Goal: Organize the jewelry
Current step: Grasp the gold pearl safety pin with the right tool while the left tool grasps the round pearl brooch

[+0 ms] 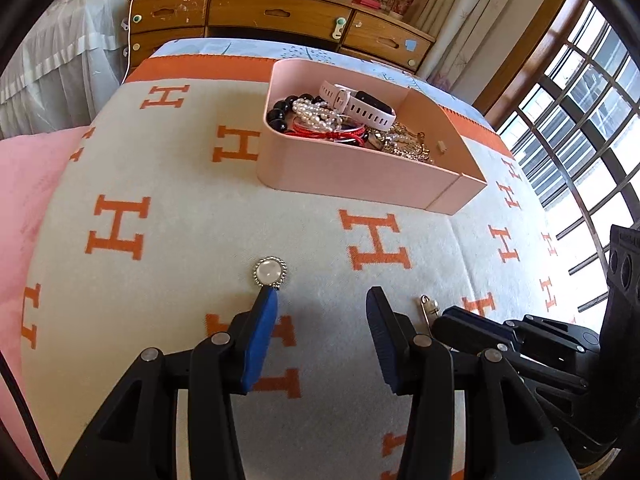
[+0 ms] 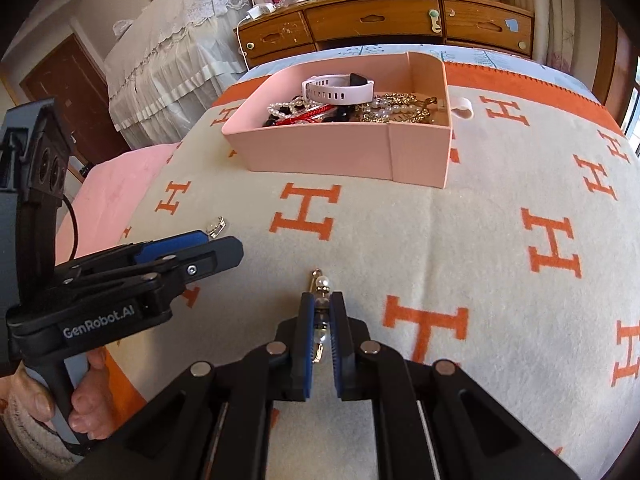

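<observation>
A round white stone brooch (image 1: 270, 273) with a sparkly rim lies on the blanket, touching the tip of my left gripper's left finger. My left gripper (image 1: 322, 300) is open and empty; it also shows in the right wrist view (image 2: 208, 246), with the brooch (image 2: 216, 226) beside it. My right gripper (image 2: 322, 303) is shut on a gold pearl pin (image 2: 321, 280), whose end (image 1: 426, 305) shows in the left wrist view. A pink box (image 1: 352, 176) further back holds a white watch (image 1: 360, 104), pearl strands, black beads and red cords.
The cream blanket with orange H letters (image 2: 460, 240) covers the bed. A pink pillow (image 1: 24, 184) lies at the left. A wooden dresser (image 1: 276, 12) stands behind the bed, and a barred window (image 1: 580, 120) is at the right.
</observation>
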`<state>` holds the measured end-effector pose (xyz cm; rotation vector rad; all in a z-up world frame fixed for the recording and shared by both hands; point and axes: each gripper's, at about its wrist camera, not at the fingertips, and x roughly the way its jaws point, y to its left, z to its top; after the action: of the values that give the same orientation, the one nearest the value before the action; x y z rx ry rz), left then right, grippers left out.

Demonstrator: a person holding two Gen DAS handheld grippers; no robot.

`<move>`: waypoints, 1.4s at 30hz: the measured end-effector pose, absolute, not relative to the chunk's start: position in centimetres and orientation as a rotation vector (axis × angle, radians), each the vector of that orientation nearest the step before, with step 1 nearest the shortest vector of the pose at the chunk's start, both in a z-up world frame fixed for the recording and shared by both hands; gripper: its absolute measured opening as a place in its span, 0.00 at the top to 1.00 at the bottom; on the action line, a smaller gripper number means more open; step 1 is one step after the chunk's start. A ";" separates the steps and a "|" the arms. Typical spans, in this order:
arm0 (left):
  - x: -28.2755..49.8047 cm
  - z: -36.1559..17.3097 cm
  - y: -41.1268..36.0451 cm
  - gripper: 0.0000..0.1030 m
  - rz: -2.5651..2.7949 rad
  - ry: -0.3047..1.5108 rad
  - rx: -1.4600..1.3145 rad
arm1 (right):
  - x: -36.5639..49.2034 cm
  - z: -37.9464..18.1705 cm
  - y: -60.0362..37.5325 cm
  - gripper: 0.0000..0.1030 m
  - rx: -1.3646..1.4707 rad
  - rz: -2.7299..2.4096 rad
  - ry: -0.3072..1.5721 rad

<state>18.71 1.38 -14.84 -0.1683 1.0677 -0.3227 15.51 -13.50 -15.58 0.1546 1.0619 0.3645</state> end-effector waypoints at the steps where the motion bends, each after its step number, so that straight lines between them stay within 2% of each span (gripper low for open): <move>1: 18.9 -14.8 1.0 0.57 -0.331 1.062 -0.164 | 15.4 -15.7 -13.7 0.93 0.166 0.373 1.060; 14: 19.7 -14.7 -0.1 0.57 -0.285 1.033 -0.091 | 15.5 -16.6 -15.9 0.93 0.289 0.478 1.042; 24: 20.1 -14.9 1.9 0.57 -0.193 1.029 -0.123 | 15.5 -16.9 -16.3 0.93 0.310 0.502 1.028; 29: 20.4 -15.0 1.1 0.51 -0.190 1.012 -0.070 | 15.5 -17.0 -16.5 0.93 0.320 0.505 1.026; 33: 20.6 -15.1 0.3 0.51 -0.192 0.995 -0.011 | 15.4 -17.0 -16.7 0.93 0.329 0.507 1.024; 35: 20.6 -15.1 0.2 0.53 -0.188 0.988 0.009 | 15.4 -17.0 -16.7 0.93 0.329 0.508 1.024; 39: 20.5 -15.1 0.3 0.70 -0.170 0.970 0.041 | 15.4 -17.1 -16.7 0.93 0.331 0.508 1.024; 42: 20.6 -15.1 0.6 0.75 -0.176 0.963 0.036 | 15.4 -17.0 -16.8 0.93 0.331 0.508 1.024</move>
<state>20.61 0.57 -15.06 0.0355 0.9631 -0.1757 15.35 -16.77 -17.03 0.3309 1.0237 0.5084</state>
